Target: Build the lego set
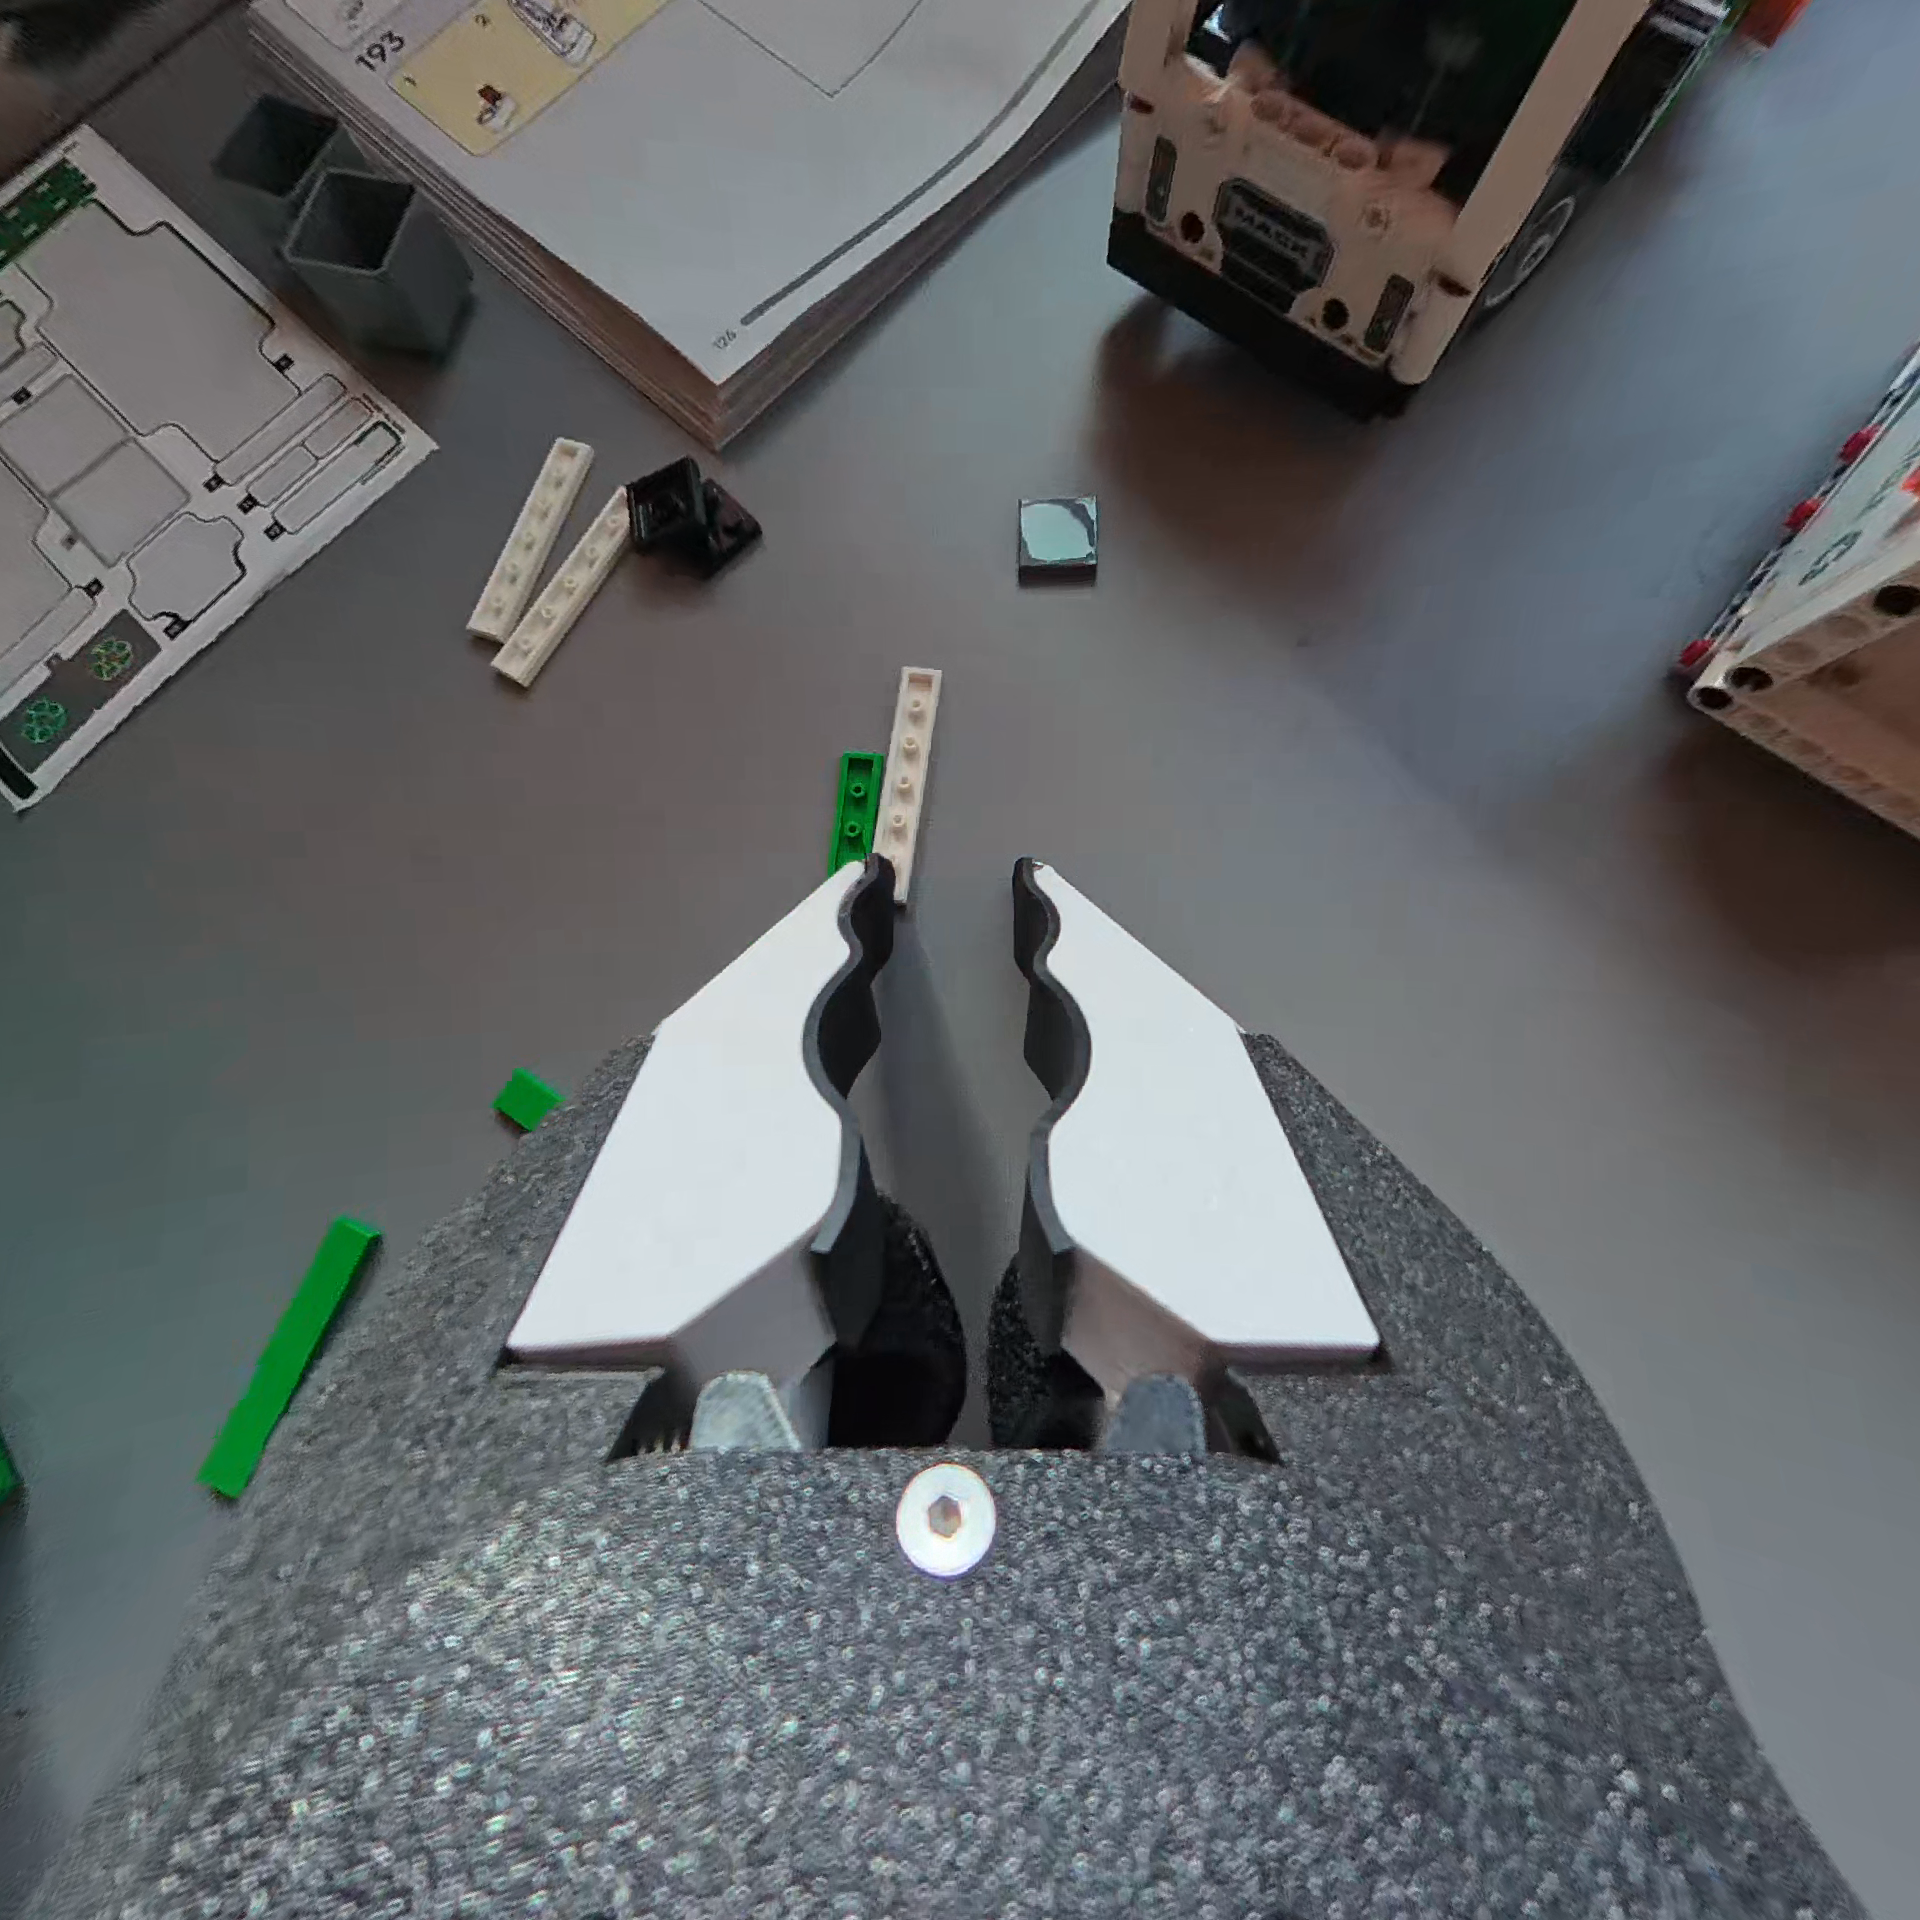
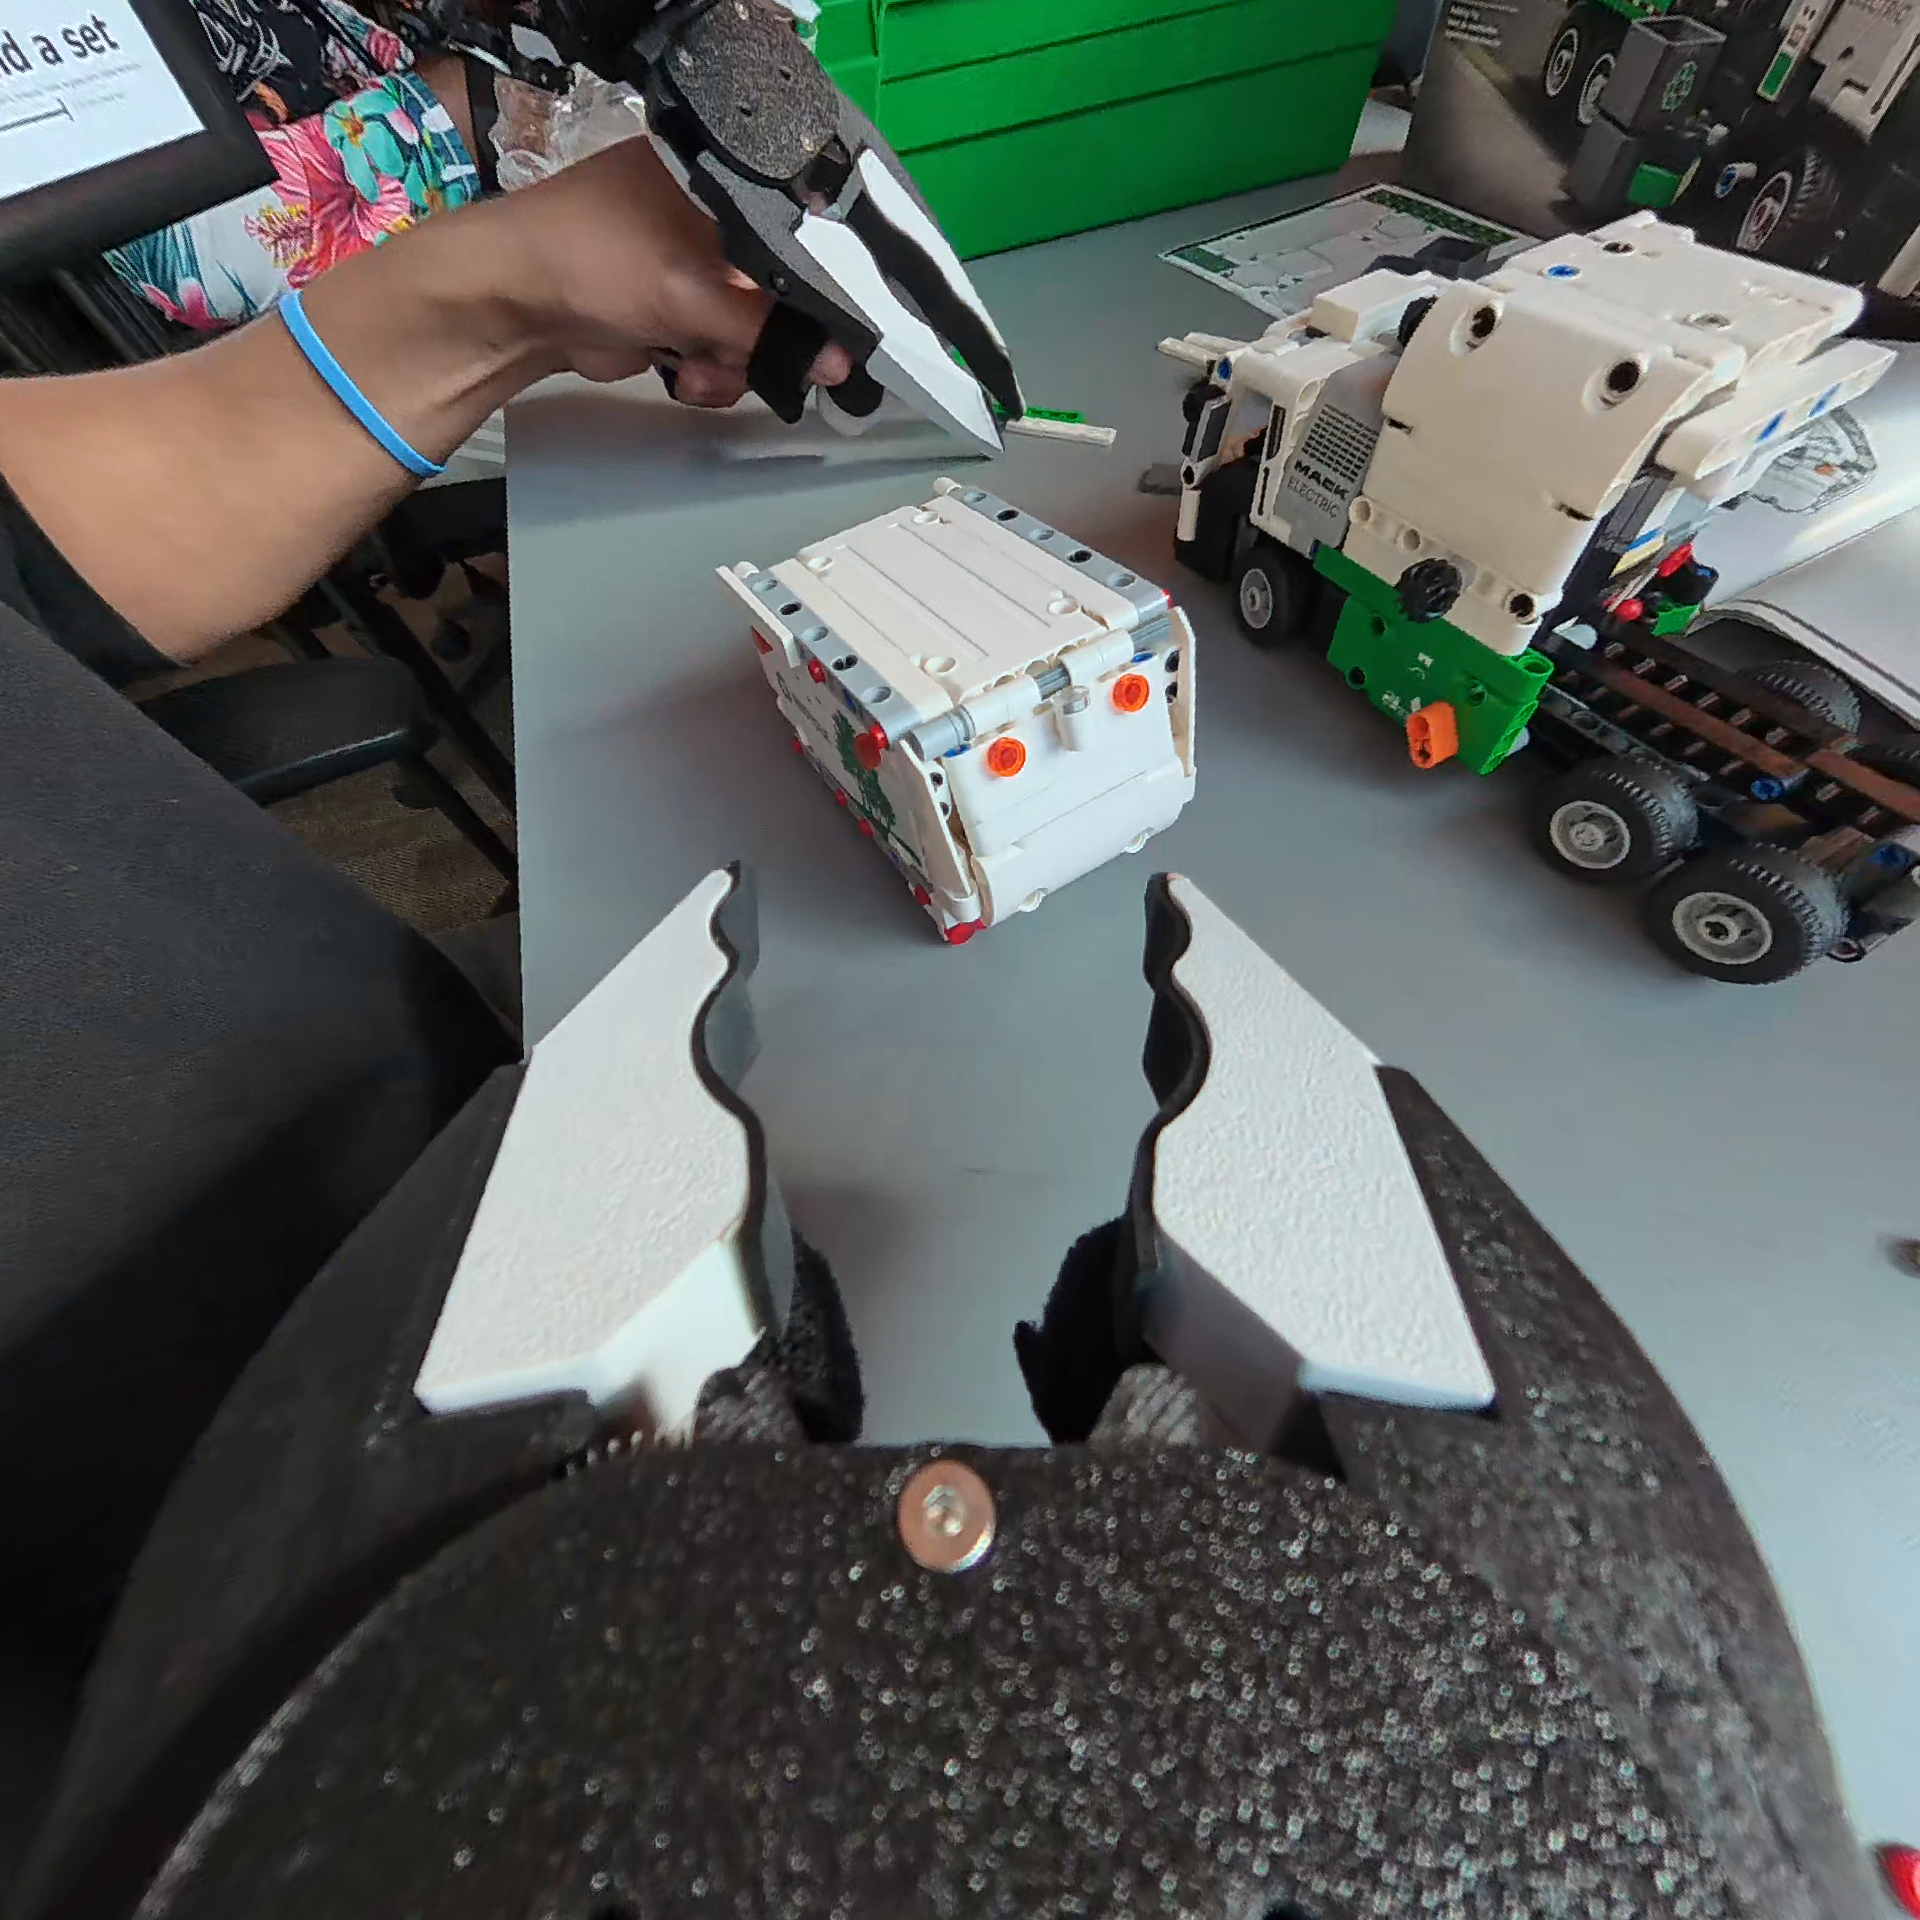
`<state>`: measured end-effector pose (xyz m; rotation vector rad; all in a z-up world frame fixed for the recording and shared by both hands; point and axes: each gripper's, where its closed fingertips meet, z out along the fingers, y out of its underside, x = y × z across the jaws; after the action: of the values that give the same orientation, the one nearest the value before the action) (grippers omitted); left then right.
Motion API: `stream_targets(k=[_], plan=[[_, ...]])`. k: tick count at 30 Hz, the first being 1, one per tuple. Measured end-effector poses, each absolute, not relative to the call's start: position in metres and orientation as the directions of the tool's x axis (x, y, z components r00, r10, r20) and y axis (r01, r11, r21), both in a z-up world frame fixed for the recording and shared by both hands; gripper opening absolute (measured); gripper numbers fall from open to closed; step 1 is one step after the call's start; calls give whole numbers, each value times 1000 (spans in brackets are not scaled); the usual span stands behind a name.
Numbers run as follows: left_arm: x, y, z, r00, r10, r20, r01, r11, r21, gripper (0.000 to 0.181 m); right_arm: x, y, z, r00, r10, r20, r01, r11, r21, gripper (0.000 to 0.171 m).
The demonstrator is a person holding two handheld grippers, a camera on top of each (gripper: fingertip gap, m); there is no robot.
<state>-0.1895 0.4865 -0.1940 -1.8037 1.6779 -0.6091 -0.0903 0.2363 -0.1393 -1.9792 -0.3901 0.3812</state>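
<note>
My left gripper (image 1: pixel 954 878) is open and empty, its tips low over the grey table (image 1: pixel 1351 935). A white flat plate (image 1: pixel 912 779) and a green plate (image 1: pixel 854 810) lie side by side just ahead of its left fingertip. Two more white plates (image 1: pixel 545 566) and black pieces (image 1: pixel 691 516) lie farther left. My right gripper (image 2: pixel 948 888) is open and empty, above the table short of the white container body (image 2: pixel 977 707). The truck (image 2: pixel 1507 540) stands to the right; its front shows in the left wrist view (image 1: pixel 1340 197). The left gripper also shows in the right wrist view (image 2: pixel 1003 421).
An open instruction book (image 1: pixel 665 187), a sticker sheet (image 1: pixel 156 447) and two grey bins (image 1: pixel 364 249) lie at the far left. A dark square tile (image 1: pixel 1057 540), a long green tile (image 1: pixel 291 1351) and a small green tile (image 1: pixel 528 1098) lie loose. Green boxes (image 2: pixel 1091 114) stand behind. About 30 cm separates my left fingertips from my right. To reach the dark square tile (image 1: pixel 1057 540) in a straight line is about 7 cm for my left fingers, about 25 cm for my right. Seen from the right wrist view (image 2: pixel 1162 473) as well.
</note>
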Motion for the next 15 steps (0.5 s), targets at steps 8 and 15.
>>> stream_targets(k=[8,15], plan=[[-186,497,-189,107,-986,-129,-711,15,-703,24,-91,235,-149,871,460,-170,61,-446,-893,73],[-159,494,-193,-70,-989,-129,-760,136,-635,20,-91,233,-146,859,472,-197,38,-443,-896,72]])
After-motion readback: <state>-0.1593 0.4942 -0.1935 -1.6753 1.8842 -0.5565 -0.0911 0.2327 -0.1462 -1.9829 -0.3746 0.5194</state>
